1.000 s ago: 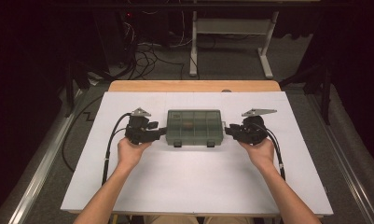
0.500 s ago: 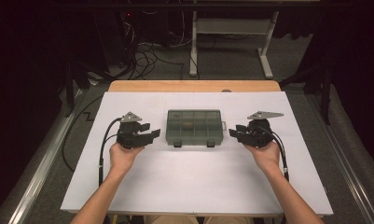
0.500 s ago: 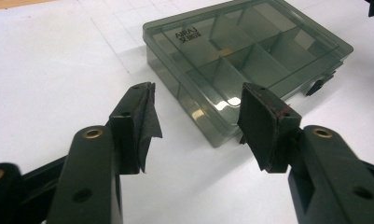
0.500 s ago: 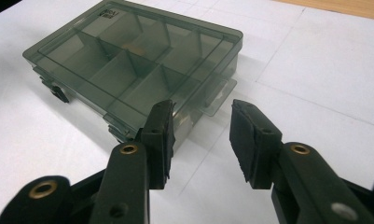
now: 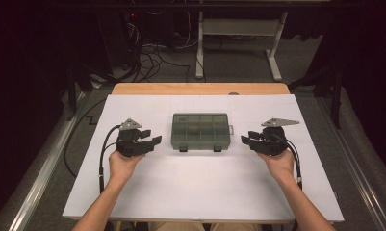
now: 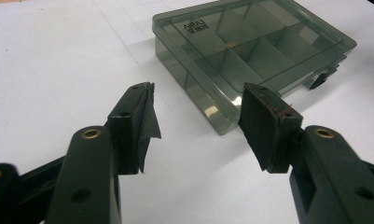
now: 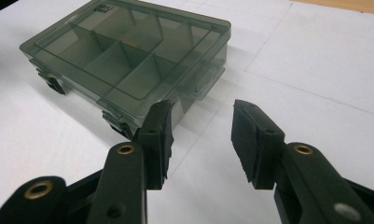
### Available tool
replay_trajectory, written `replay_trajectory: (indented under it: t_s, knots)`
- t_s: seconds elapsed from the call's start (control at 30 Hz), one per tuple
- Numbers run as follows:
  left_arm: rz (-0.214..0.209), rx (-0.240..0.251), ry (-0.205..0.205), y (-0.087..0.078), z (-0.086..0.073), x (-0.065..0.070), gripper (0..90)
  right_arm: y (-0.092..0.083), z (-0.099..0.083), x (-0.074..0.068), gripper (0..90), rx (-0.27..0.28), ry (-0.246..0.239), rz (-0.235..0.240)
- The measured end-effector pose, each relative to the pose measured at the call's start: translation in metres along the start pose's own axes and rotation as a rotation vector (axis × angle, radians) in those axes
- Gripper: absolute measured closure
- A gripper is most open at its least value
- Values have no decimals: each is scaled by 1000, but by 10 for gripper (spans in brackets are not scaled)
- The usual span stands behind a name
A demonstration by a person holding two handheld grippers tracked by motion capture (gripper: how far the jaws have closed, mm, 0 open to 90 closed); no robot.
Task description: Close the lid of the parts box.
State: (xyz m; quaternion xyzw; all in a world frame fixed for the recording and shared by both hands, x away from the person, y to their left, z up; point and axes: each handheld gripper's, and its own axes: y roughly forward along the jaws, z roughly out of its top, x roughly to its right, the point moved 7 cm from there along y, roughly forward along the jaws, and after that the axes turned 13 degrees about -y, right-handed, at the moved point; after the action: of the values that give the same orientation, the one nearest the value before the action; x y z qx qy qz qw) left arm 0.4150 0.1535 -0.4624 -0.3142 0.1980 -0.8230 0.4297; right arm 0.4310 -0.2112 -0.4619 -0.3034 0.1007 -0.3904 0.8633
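Smoked-grey compartment box (image 5: 200,131) sits lid-shut near the middle of the white table (image 5: 190,192), between the two grippers, touching neither.

Left gripper (image 5: 154,140): apart from the box's left end, jaws spread, nothing between them. Right gripper (image 5: 244,140): apart from the right end, jaws have just been opening, gap is bare too. Both point inward at the box.

High view: a small brownish item in one middle compartment, too small to identify; two dark latches on the near edge.

Left gripper view (image 6: 201,123): the box corner lies just beyond the pads (image 6: 259,126), with printed lettering on the lid and the dividers visible.

Right gripper view (image 7: 202,140): the clear tab on the box's end wall, a latch partly behind its left pad (image 7: 157,135), and a fold line in the white sheet.
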Motion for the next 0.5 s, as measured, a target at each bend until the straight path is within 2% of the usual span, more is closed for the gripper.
replay_trajectory:
  t_s: [0.5]
  knots:
    - [3,17,-13,-9,-9,-4,438,-9,-14,3,566,0,11,-9]
